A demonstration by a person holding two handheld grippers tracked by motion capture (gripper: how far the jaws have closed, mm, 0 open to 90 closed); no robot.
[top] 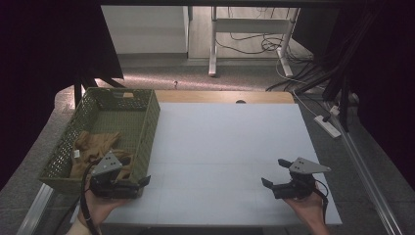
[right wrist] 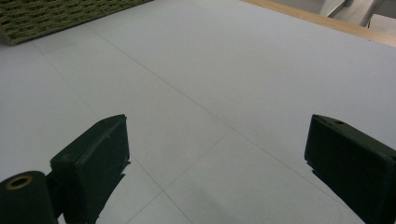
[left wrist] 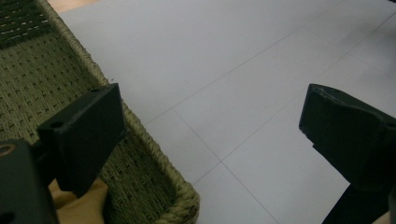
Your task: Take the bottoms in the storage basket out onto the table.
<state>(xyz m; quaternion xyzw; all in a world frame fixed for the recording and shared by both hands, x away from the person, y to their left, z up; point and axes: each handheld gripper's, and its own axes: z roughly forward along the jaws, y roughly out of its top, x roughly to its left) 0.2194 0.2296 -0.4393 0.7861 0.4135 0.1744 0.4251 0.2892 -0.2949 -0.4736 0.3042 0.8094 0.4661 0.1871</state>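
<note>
A green woven basket (top: 149, 128) stands on the left of the white table top (top: 230, 137). A crumpled tan cloth (top: 95, 144) lies inside it. My left gripper (top: 134, 175) is at the basket's near right corner, open wide with nothing between its jaws. In the left gripper view (left wrist: 212, 107) one jaw hangs over the basket's rim (left wrist: 156, 151) and the cloth (left wrist: 74, 207), the other over bare table. My right gripper (top: 275, 172) is at the near right of the table, open and empty. Its own view (right wrist: 219, 126) shows white surface between the jaws and the basket (right wrist: 56, 14) far off.
A wooden strip (top: 225, 96) edges the table's far side. Beyond it stand desk legs (top: 213, 44) and loose cables (top: 274, 46) on the floor. A white power strip (top: 328, 126) lies off the right edge. Dark curtains hang on both sides.
</note>
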